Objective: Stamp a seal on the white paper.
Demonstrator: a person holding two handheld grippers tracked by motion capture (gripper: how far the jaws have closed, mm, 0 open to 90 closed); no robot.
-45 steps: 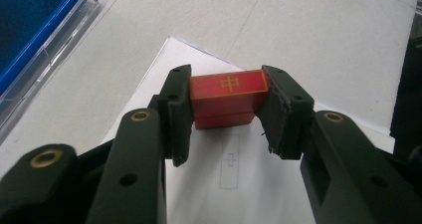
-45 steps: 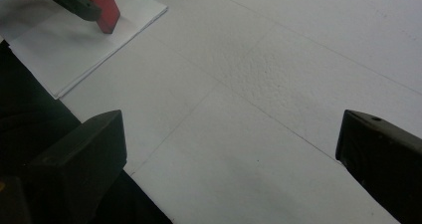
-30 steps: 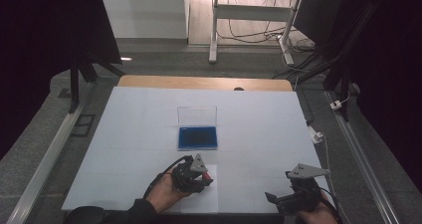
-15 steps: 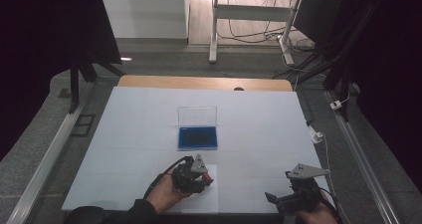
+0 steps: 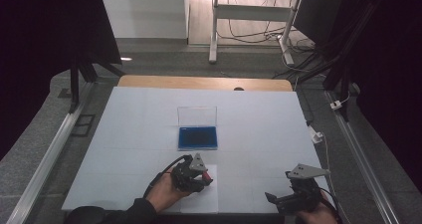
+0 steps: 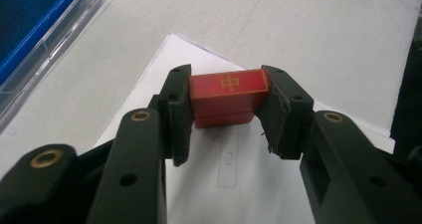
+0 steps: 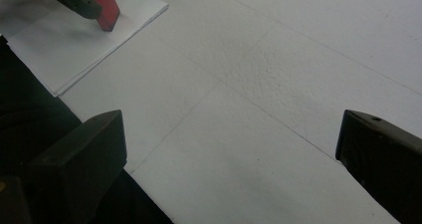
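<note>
My left tool (image 6: 226,112) clamps the red stamp block (image 6: 228,97) by its flat sides; rigid, light, smooth, I judge. My right tool (image 7: 229,159) gapes, idle.

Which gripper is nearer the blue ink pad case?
Left. The left gripper, clamping a red stamp, sits just in front of the blue ink pad case; the right gripper is off at the table's near right corner.
</note>
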